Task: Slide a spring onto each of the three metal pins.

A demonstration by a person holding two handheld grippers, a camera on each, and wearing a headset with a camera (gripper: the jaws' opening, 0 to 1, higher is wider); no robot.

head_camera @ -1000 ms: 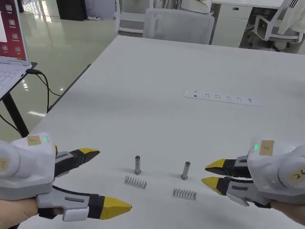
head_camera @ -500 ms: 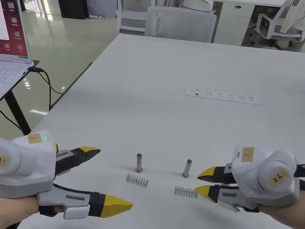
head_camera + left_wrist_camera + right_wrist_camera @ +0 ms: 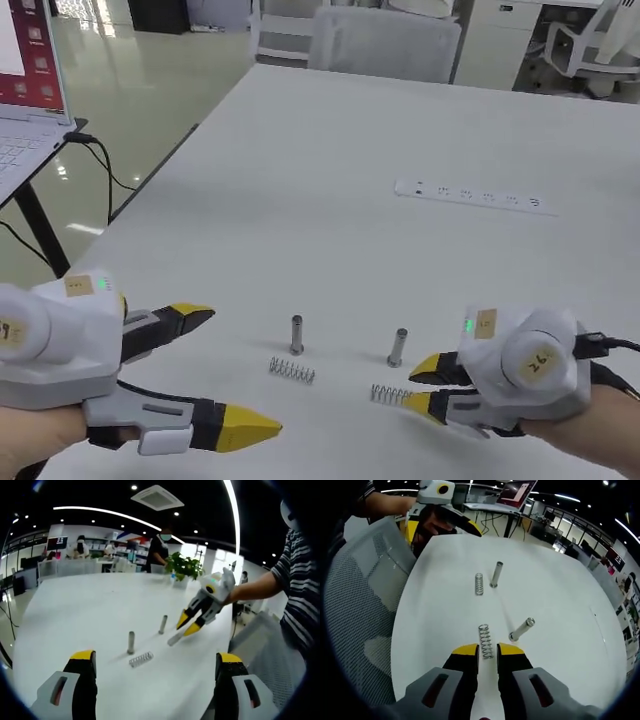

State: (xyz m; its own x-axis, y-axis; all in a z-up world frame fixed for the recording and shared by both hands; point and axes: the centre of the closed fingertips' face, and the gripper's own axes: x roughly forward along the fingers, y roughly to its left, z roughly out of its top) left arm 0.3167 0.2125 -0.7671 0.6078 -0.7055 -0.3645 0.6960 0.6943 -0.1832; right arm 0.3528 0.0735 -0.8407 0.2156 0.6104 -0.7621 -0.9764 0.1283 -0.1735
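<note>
Coiled steel-wire spring (image 3: 485, 640) is lying with one end between the narrowly parted jaws of the yellow-tipped right gripper (image 3: 487, 651), just beside the nearer upright grey metal pin (image 3: 521, 629). Well apart from that pin, yellow-tipped left gripper (image 3: 156, 656) is hovering, jaws wide.

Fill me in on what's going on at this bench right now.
A person works at a white table with a hand-held gripper in each hand. The left pin and right pin stand upright and bare, with the left spring and right spring lying loose beside them. The right hand-held gripper has its jaws narrowly apart astride one end of the right spring. The left hand-held gripper hovers wide open, holding nothing.
</note>
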